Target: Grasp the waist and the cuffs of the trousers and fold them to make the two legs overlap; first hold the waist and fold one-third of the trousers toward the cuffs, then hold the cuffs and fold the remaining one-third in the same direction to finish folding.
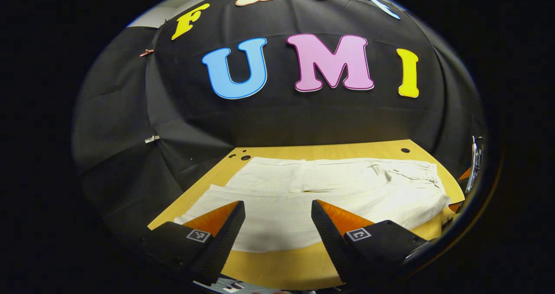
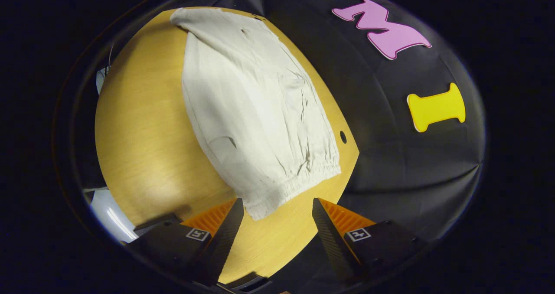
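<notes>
Cream trousers (image 1: 312,190) lie flat across the wooden table (image 1: 277,263), legs side by side, cuffs to the left and the gathered waist (image 1: 429,177) to the right in the left gripper view. My left gripper (image 1: 277,207) is open, hovering over the near leg's edge with nothing between its fingers. In the right gripper view the trousers (image 2: 251,107) stretch away from me, and the elastic waist (image 2: 299,181) lies nearest. My right gripper (image 2: 275,205) is open just short of the waist's near corner, touching nothing.
Black cloth walls close in the table's far and side edges. Small round holes (image 1: 245,157) mark the tabletop's far corners, another hole (image 2: 343,136) sits beside the waist. The other gripper's body (image 1: 475,164) shows at the right edge. Bare wood (image 2: 143,146) lies left of the trousers.
</notes>
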`<state>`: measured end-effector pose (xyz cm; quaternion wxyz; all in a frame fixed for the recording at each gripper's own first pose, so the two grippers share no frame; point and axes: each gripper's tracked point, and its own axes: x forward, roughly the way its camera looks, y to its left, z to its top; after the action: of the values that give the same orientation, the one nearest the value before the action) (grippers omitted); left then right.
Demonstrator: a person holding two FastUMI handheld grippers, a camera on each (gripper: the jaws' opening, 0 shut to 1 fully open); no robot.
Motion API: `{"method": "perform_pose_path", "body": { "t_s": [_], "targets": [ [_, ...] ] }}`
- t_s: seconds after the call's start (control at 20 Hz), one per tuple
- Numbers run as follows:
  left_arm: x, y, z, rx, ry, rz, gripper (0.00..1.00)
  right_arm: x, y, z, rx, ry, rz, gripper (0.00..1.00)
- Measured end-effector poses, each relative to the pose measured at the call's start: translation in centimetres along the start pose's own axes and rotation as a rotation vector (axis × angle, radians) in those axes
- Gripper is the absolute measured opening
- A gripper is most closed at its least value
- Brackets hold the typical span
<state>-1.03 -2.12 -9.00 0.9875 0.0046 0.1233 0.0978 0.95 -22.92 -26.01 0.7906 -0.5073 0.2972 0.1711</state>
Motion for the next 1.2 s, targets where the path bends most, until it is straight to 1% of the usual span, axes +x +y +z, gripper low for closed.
{"method": "perform_pose_path", "body": {
  "t_s": [0.1, 0.2, 0.25, 0.3, 0.35, 0.45, 0.55, 0.6, 0.65, 0.7, 0.75, 0.8, 0.85, 0.9, 0.95, 1.0, 1.05, 1.1, 1.15, 1.2],
  "targets": [
    [0.3, -0.3, -0.3, 0.0, 0.016, 0.012, 0.98, 1.6, -0.1, -0.8, -0.017, 0.011, 0.017, 0.98],
    [0.5, -0.2, -1.0, -0.009, 0.047, 0.037, 0.98, 3.2, 0.4, -1.1, -0.061, 0.015, 0.057, 0.98],
    [0.6, 0.0, -1.2, -0.013, 0.052, 0.047, 0.98, 3.5, 0.3, -0.7, -0.065, -0.002, 0.055, 0.98],
    [0.6, 0.3, -1.3, -0.013, 0.058, 0.065, 0.98, 3.9, 0.1, -0.3, -0.064, -0.01, 0.053, 0.93],
    [0.5, 0.7, -1.3, -0.012, 0.062, 0.08, 0.98, 4.2, 0.1, -0.2, -0.066, -0.01, 0.057, 0.93],
    [0.4, 1.7, -2.5, -0.026, 0.091, 0.102, 0.98, 5.3, -0.1, 0.4, -0.099, 0.016, 0.064, 0.92],
    [0.4, 2.4, -4.2, -0.023, 0.138, 0.11, 0.98, 5.8, -0.2, 0.6, -0.094, 0.066, 0.081, 0.91],
    [0.5, 3.1, -5.2, -0.023, 0.16, 0.116, 0.98, 6.3, 0.2, 0.4, -0.068, 0.106, 0.125, 0.86],
    [0.7, 3.7, -5.7, -0.028, 0.171, 0.116, 0.97, 6.5, 0.3, 0.3, -0.051, 0.134, 0.147, 0.77],
    [1.0, 4.4, -6.2, -0.031, 0.18, 0.113, 0.97, 6.6, 0.7, 0.2, -0.04, 0.165, 0.179, 0.7],
    [1.6, 5.7, -6.4, -0.026, 0.188, 0.113, 0.98, 6.6, 1.4, 0.2, -0.032, 0.206, 0.219, 0.57],
    [2.0, 6.9, -6.5, -0.015, 0.194, 0.113, 0.98, 7.1, 1.4, -0.1, -0.052, 0.238, 0.219, 0.44],
    [2.4, 7.9, -6.4, -0.009, 0.199, 0.111, 0.98, 6.9, 1.2, 0.1, -0.084, 0.257, 0.212, 0.36],
    [2.9, 8.7, -6.4, -0.003, 0.202, 0.099, 0.98, 7.0, 1.1, 0.0, -0.119, 0.275, 0.199, 0.33],
    [3.4, 9.8, -6.3, 0.007, 0.207, 0.089, 0.97, 7.3, 1.1, 0.2, -0.145, 0.286, 0.183, 0.23],
    [3.9, 11.0, -6.5, 0.022, 0.213, 0.083, 0.97, 7.7, 1.1, -0.2, -0.162, 0.297, 0.174, 0.25],
    [4.5, 12.6, -6.8, 0.049, 0.225, 0.077, 0.98, 7.3, 0.9, 0.0, -0.175, 0.303, 0.176, 0.25],
    [5.2, 14.5, -7.3, 0.1, 0.238, 0.076, 0.98, 7.5, 1.0, -0.2, -0.18, 0.31, 0.187, 0.21],
    [6.0, 16.6, -7.9, 0.181, 0.252, 0.076, 0.98, 6.8, 1.1, 0.3, -0.164, 0.312, 0.213, 0.21],
    [6.6, 18.3, -8.7, 0.257, 0.276, 0.081, 0.97, 7.5, 1.2, -0.2, -0.135, 0.314, 0.251, 0.15]
  ]
}}
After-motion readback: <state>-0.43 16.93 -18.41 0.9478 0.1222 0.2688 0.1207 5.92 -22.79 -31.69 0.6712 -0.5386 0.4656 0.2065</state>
